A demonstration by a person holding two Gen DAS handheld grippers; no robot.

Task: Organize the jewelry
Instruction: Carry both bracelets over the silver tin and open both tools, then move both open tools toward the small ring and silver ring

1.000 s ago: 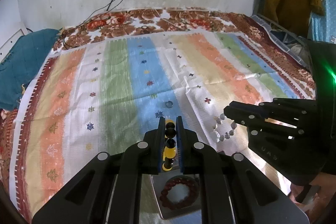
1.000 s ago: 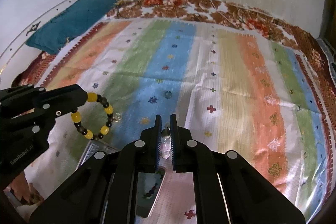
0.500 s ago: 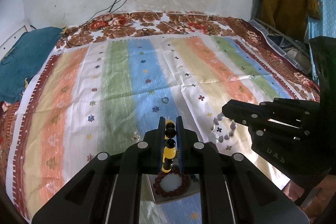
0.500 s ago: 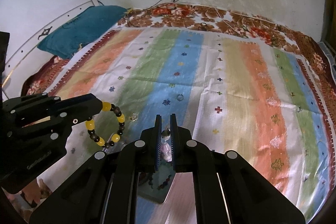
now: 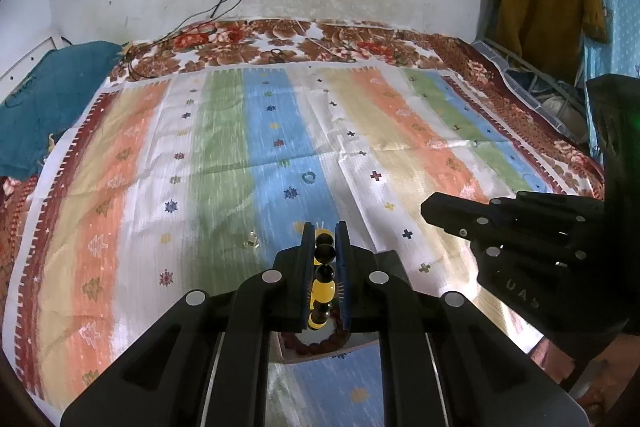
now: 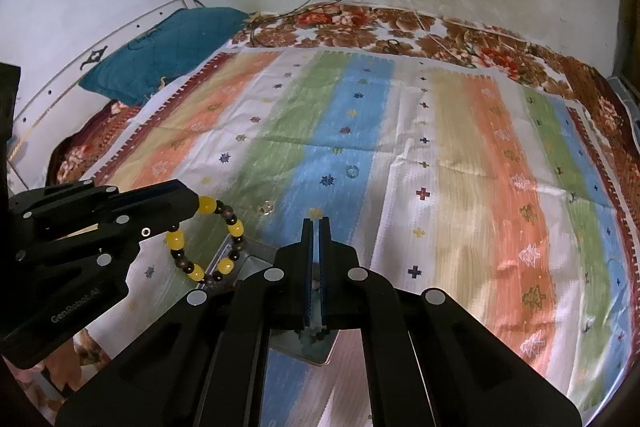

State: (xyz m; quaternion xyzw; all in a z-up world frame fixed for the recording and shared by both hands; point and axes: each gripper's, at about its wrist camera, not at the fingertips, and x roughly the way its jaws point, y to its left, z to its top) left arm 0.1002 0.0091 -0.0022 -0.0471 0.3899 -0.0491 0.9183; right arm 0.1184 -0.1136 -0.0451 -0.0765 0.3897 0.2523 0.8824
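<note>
Pinching a yellow-and-dark bead bracelet (image 5: 322, 275), the left gripper (image 5: 324, 247) holds it above a metal tray (image 6: 256, 263) containing one reddish-brown bracelet (image 5: 316, 345), mostly hidden. The right gripper (image 6: 316, 227) is closed tight; whatever it holds is unclear. Two small rings (image 5: 308, 177) (image 5: 252, 240) lie farther off on the striped cloth (image 5: 224, 155)

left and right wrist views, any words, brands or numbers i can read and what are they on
"GenRobot.AI" on the side of the left gripper body, in the right wrist view; the last letters are blurred.
"UAS" on the side of the right gripper body, in the left wrist view; these may be part of a longer marking.
The striped cloth carries only patterns. No numbers can be read.
</note>
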